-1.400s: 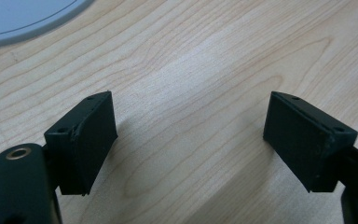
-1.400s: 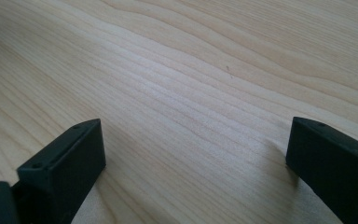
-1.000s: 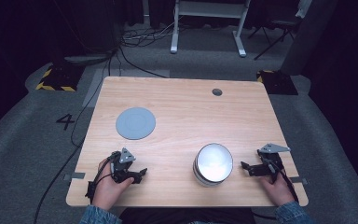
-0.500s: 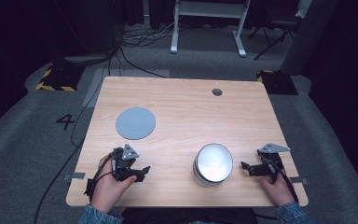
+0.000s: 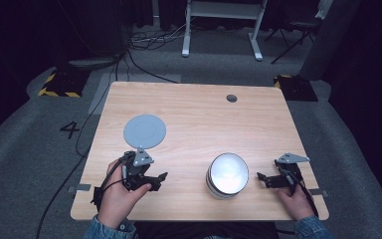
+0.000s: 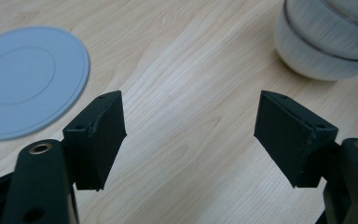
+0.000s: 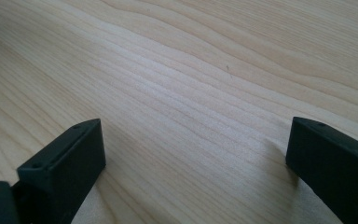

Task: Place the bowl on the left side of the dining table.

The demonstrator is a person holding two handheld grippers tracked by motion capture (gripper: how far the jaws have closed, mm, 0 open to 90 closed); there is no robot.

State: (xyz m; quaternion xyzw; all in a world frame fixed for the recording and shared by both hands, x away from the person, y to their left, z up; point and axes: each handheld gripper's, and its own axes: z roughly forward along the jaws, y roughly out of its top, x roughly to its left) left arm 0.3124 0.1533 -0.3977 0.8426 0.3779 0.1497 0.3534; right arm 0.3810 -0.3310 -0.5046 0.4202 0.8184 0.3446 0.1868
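Observation:
A flat grey-blue plate (image 5: 144, 131) lies on the left half of the wooden table (image 5: 204, 119). A stack of white bowls (image 5: 227, 175) stands near the front edge, right of centre. My left gripper (image 5: 158, 179) is held low just in front of the plate, open, with nothing between its fingers. In the left gripper view the plate (image 6: 23, 79) lies at the far left, the bowls (image 6: 331, 37) at the upper right, and the left gripper (image 6: 189, 135) spans bare wood. My right gripper (image 5: 262, 179) stands open to the right of the bowls, and the right gripper (image 7: 193, 158) has bare tabletop in its gap.
A small dark round grommet (image 5: 232, 98) sits near the table's far edge. Behind the table are a white desk frame (image 5: 221, 30), floor cables (image 5: 144, 42) and a black-and-yellow block (image 5: 59, 82). A "4" (image 5: 70, 129) marks the floor at left.
My left gripper has shifted slightly to the right and forward, toward the plate. The right gripper, bowls and plate have not moved.

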